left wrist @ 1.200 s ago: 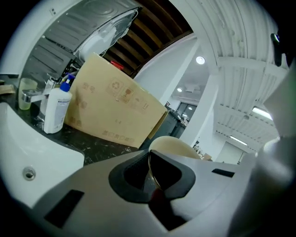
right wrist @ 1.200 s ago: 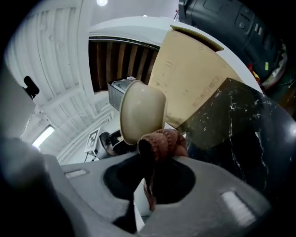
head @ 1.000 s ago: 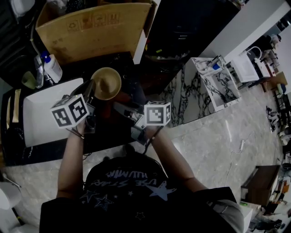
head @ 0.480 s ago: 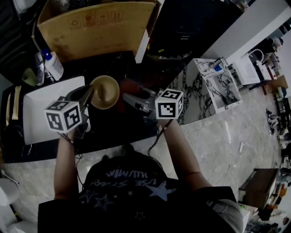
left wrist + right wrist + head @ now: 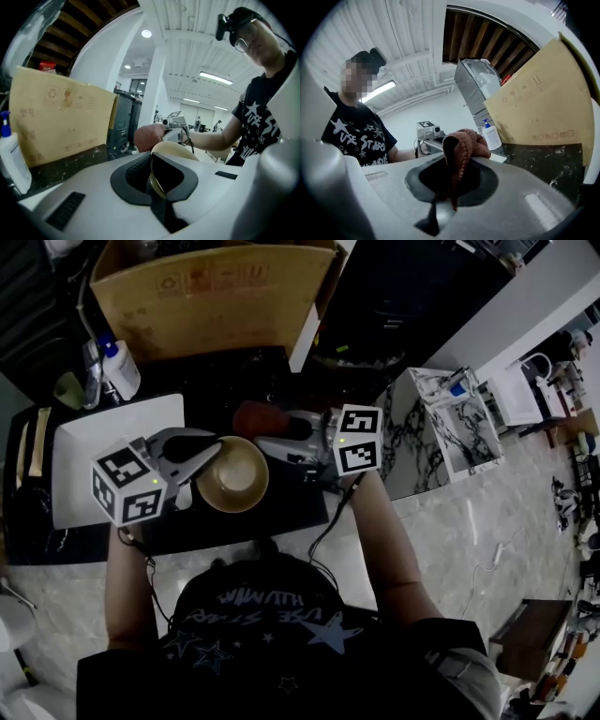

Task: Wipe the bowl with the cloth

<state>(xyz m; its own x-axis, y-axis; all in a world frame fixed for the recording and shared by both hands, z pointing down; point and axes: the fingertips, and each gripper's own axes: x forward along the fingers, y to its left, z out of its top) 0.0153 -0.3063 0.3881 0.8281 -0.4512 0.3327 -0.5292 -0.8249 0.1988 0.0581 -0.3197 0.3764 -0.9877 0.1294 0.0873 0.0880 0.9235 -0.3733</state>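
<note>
While your left tongs (image 5: 157, 185) are clamped on the rim of the bowl (image 5: 232, 474), you can see it is round, tan and shallow with a darker hollow. It is held over the dark worktop (image 5: 281, 501), close to your body. Your right tongs (image 5: 451, 187) are pinched on the cloth (image 5: 464, 145), a rust-brown knitted wad just beyond the bowl's far rim. Whether cloth and bowl touch is unclear. Behind them stand a cardboard box (image 5: 211, 296) and a pump bottle (image 5: 120, 367). A white board (image 5: 94, 442) lies to the left, beside your left tongs.
</note>
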